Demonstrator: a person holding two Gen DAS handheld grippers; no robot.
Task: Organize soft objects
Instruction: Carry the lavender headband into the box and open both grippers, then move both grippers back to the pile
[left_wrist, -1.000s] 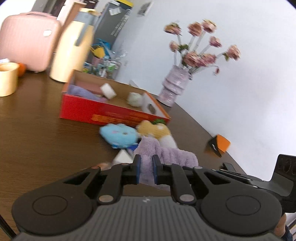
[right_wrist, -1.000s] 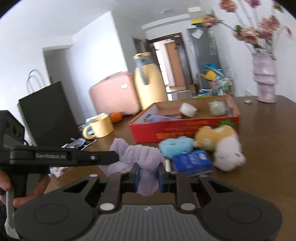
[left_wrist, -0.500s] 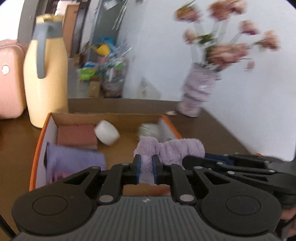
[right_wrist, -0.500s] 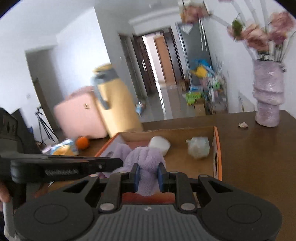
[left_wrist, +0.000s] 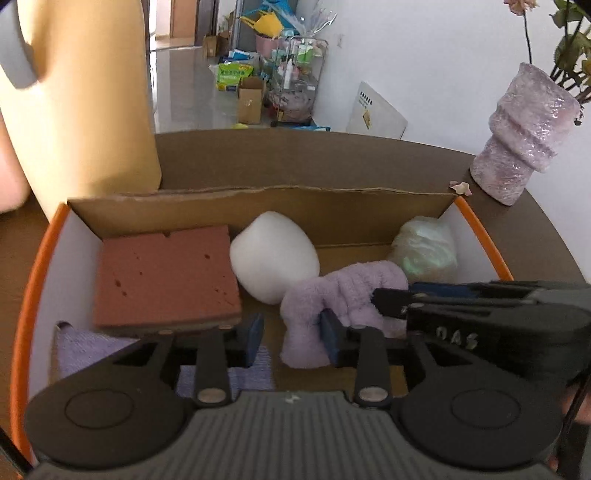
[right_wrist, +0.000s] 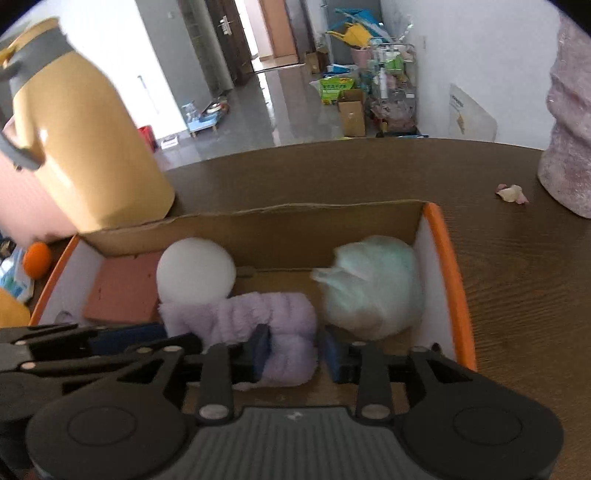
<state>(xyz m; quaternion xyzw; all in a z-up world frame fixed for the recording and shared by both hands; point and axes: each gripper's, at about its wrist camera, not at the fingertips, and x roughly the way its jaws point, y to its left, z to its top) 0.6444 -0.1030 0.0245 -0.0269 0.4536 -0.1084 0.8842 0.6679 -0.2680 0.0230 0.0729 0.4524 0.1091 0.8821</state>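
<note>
1. As both grippers' jaws have just been opening, the left gripper (left_wrist: 291, 341) and right gripper (right_wrist: 295, 352) release the purple towel (right_wrist: 258, 317), fingers apart.
2. Freed, it rests inside the cardboard box (right_wrist: 295, 218) beside a white ball (right_wrist: 195, 273), apparently its sorting spot.

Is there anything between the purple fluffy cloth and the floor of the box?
Nothing visible. The purple fluffy cloth already lies inside the box, between the white ball and the pale green bundle.

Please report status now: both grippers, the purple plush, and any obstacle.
Left gripper and right gripper open, jaws just opened. Purple plush down in box, loose between pads. White ball, pale bag crowd it.
</note>
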